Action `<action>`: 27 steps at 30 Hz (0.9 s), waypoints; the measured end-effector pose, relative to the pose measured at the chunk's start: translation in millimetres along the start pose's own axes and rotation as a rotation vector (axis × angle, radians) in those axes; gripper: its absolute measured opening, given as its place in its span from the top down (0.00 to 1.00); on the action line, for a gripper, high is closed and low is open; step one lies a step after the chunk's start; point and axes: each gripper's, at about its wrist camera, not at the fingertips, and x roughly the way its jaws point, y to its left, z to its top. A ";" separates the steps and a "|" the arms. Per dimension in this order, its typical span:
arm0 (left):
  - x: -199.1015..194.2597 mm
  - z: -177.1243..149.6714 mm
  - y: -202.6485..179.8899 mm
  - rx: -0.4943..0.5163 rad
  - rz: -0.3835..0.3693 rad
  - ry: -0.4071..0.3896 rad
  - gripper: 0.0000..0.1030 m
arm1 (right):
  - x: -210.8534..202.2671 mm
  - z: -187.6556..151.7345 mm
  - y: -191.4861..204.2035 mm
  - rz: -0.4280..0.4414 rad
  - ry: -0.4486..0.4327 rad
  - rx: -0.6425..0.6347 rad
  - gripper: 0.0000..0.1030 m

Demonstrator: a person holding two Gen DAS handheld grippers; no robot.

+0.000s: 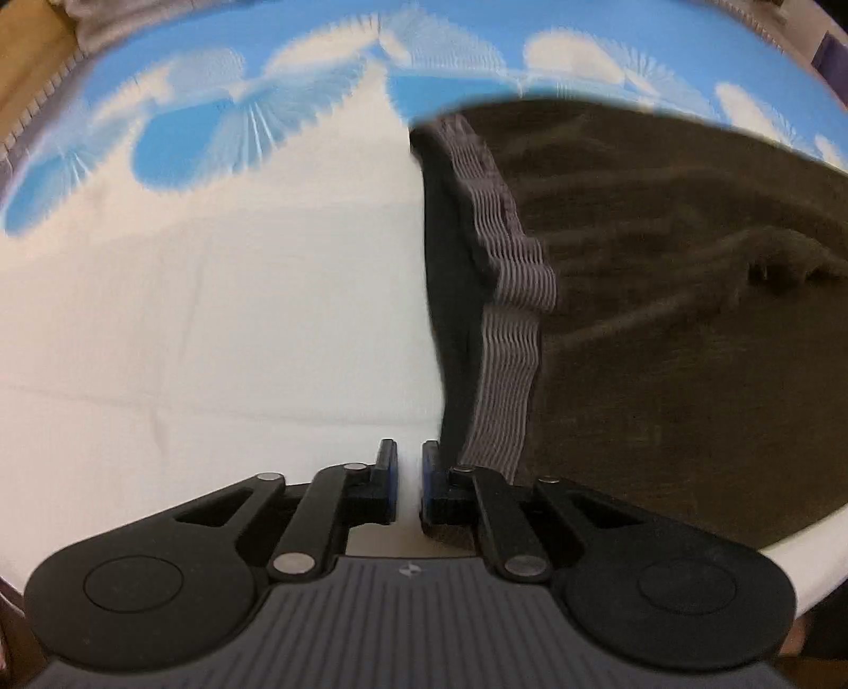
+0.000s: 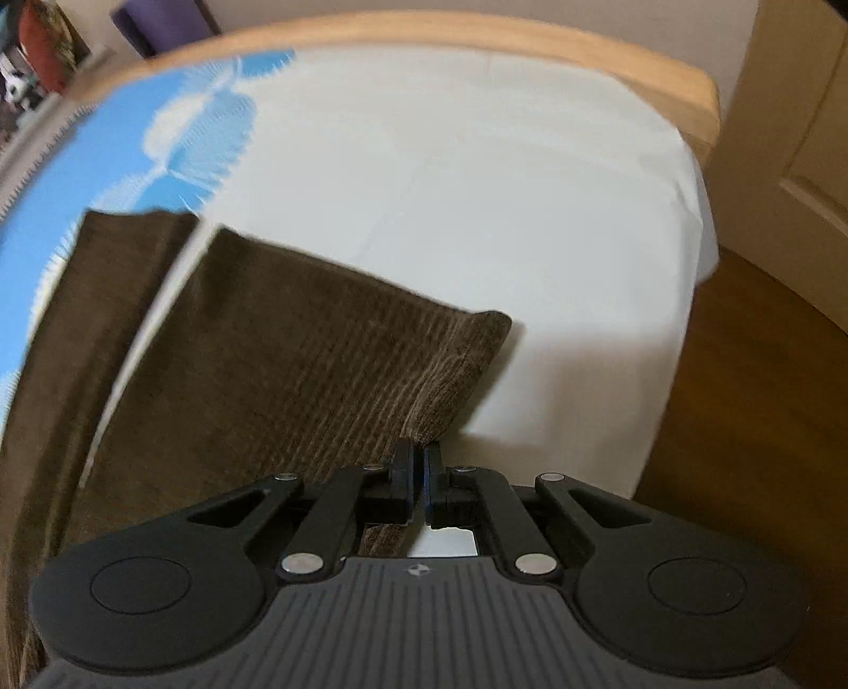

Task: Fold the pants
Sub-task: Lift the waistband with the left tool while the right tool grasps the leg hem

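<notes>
Brown corduroy pants (image 1: pixel 662 318) lie on a white sheet (image 1: pixel 185 318). Their grey ribbed waistband (image 1: pixel 514 328) is raised on edge and runs down to my left gripper (image 1: pixel 409 450). That gripper's jaws are nearly together, and the band's end meets the right fingertip (image 1: pixel 432 456). A thin white slit shows between the pads. In the right wrist view, the legs of the pants (image 2: pixel 265 371) stretch away to the left. My right gripper (image 2: pixel 418 450) is shut on the hem corner (image 2: pixel 466 360) of the nearer leg, which lifts into the tips.
A blue cover with white clouds (image 1: pixel 450 90) lies past the pants. In the right wrist view a wooden bed rail (image 2: pixel 477 37) curves along the far edge of the sheet (image 2: pixel 477 185). The bed drops to a wooden floor (image 2: pixel 752 397) at right, by a door (image 2: pixel 795 132).
</notes>
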 end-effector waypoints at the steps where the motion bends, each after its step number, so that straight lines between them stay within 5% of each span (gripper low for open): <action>1: -5.2 2.7 1.0 -0.020 -0.039 -0.027 0.84 | -5.8 0.7 1.6 -0.046 -0.038 -0.017 0.95; 4: -17.1 4.5 -9.9 -0.005 -0.160 -0.081 0.83 | -27.6 1.7 7.9 -0.061 -0.166 -0.063 0.92; 7: -10.9 -1.5 -39.4 0.108 -0.215 -0.042 0.82 | -41.1 -1.9 18.9 0.069 -0.194 -0.109 0.77; 8: -5.1 -2.5 -48.5 0.154 -0.209 -0.017 0.80 | -43.2 -4.8 24.7 0.122 -0.183 -0.135 0.70; 11: 23.8 -19.9 -68.3 0.275 -0.079 0.110 0.75 | -52.4 -11.9 43.3 0.206 -0.193 -0.222 0.69; 13: 27.9 -21.6 -75.3 0.317 -0.051 0.123 0.74 | -63.5 -16.5 54.6 0.248 -0.235 -0.276 0.69; 18: -0.3 -9.3 -73.0 0.215 -0.174 0.013 0.74 | -93.0 -28.5 82.0 0.355 -0.318 -0.411 0.69; 20: 9.2 -12.6 -79.7 0.246 -0.156 0.059 0.73 | -101.3 -35.1 89.8 0.369 -0.340 -0.465 0.69; 22: 31.7 -22.2 -86.9 0.328 -0.059 0.155 0.74 | -109.7 -41.7 95.4 0.378 -0.364 -0.508 0.69; 24: 26.8 -21.4 -91.3 0.359 -0.058 0.127 0.74 | -116.0 -48.6 102.7 0.388 -0.390 -0.532 0.69; 27: 4.1 -9.6 -79.6 0.233 -0.129 0.041 0.73 | -126.7 -55.0 107.8 0.392 -0.423 -0.541 0.69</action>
